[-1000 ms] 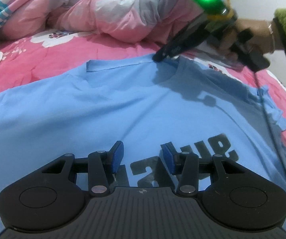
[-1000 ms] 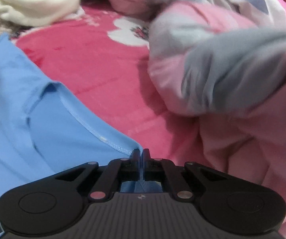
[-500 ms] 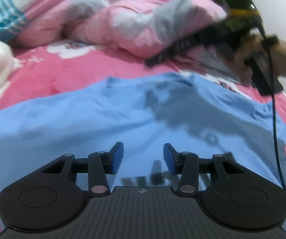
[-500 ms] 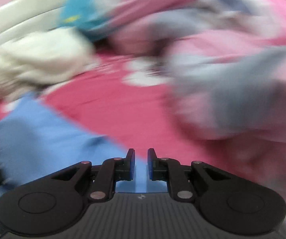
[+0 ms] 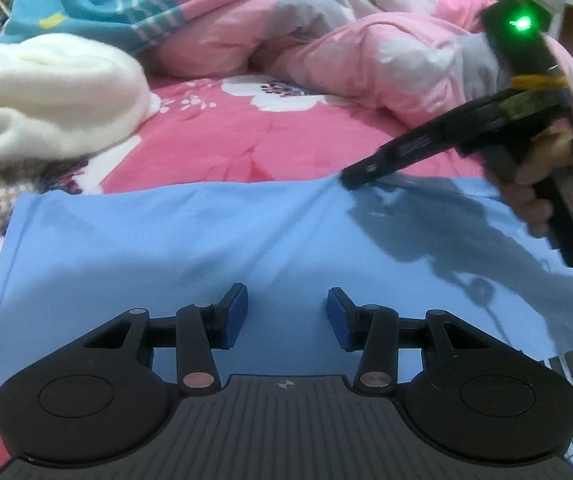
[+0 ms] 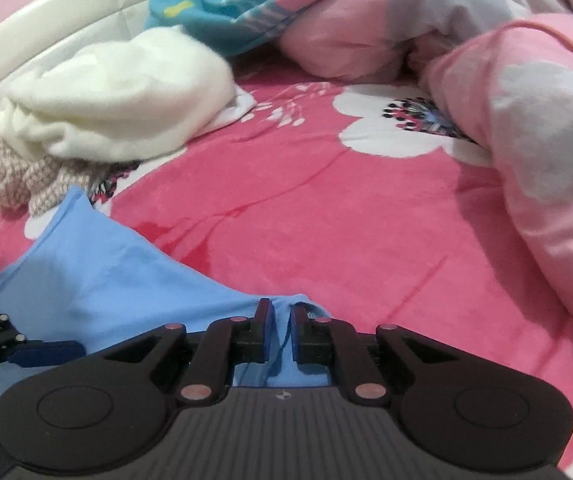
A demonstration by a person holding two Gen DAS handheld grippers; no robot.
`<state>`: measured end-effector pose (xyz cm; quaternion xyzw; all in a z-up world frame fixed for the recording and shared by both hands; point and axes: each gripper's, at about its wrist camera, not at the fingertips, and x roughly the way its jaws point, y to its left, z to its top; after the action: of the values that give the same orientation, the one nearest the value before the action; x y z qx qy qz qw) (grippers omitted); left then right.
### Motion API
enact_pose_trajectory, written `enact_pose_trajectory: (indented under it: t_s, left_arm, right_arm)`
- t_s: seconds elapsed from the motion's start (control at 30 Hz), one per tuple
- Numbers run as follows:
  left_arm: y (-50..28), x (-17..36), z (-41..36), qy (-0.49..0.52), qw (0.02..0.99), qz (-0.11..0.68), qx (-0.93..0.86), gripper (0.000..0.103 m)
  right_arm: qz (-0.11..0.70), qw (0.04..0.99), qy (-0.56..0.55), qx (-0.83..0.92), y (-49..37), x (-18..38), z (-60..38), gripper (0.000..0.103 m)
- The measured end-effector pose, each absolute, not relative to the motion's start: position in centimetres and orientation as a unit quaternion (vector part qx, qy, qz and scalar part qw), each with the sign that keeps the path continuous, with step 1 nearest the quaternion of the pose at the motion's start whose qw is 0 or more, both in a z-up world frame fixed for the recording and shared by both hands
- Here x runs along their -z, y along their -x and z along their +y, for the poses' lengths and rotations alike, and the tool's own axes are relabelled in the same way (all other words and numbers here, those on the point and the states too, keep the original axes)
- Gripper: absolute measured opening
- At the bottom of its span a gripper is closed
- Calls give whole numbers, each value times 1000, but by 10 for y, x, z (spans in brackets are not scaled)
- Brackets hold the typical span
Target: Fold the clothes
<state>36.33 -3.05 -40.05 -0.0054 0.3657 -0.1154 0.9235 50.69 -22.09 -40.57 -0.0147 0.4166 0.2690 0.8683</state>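
Hovering left tool (image 5: pixel 287 316) spread above blue shirt (image 5: pixel 190 240), right tool (image 6: pixel 282 330) slightly parted at its edge

My right gripper (image 6: pixel 282 330) sits over the near edge of the blue shirt (image 6: pixel 98 280), jaws narrowly parted with a fold of fabric between them. Beyond, I see the pink floral bed (image 6: pixel 306 200), a white bundle (image 6: pixel 118 108) and the pink-grey quilt (image 6: pixel 534 120).

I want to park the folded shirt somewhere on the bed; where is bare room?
Bare sheet lies between the shirt edge, the white garment and the quilt. The left side is crowded: white garment atop a checked cloth.
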Motion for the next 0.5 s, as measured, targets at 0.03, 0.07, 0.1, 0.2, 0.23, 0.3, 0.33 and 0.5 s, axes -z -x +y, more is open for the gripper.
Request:
enact_pose_trajectory:
  t_s: [0.03, 0.07, 0.1, 0.2, 0.23, 0.3, 0.33, 0.5]
  left_arm:
    - [-364, 402, -30, 7, 923, 366, 116, 45]
    - [-363, 402, -29, 7, 923, 367, 115, 45]
    - [-364, 402, -29, 7, 923, 367, 114, 45]
    - [-364, 398, -27, 10, 924, 367, 103, 45]
    - [-364, 397, -27, 11, 925, 367, 98, 45]
    - [-361, 393, -28, 12, 927, 363, 90, 47]
    - [-360, 391, -29, 11, 929, 360, 88, 47]
    - [-348, 375, -44, -15, 934, 346, 87, 50]
  right_arm:
    - [418, 870, -2, -262, -505, 401, -228, 12]
    - [415, 874, -15, -251, -502, 394, -236, 13]
    - [410, 881, -26, -236, -499, 385, -245, 13]
    - [396, 895, -45, -199, -477, 350, -278, 13]
    - [391, 900, -48, -188, -467, 338, -290, 14]
    - [384, 908, -37, -163, -445, 317, -312, 18]
    - [382, 913, -28, -144, -432, 308, -328, 21]
    - [427, 900, -10, -86, -394, 306, -395, 21]
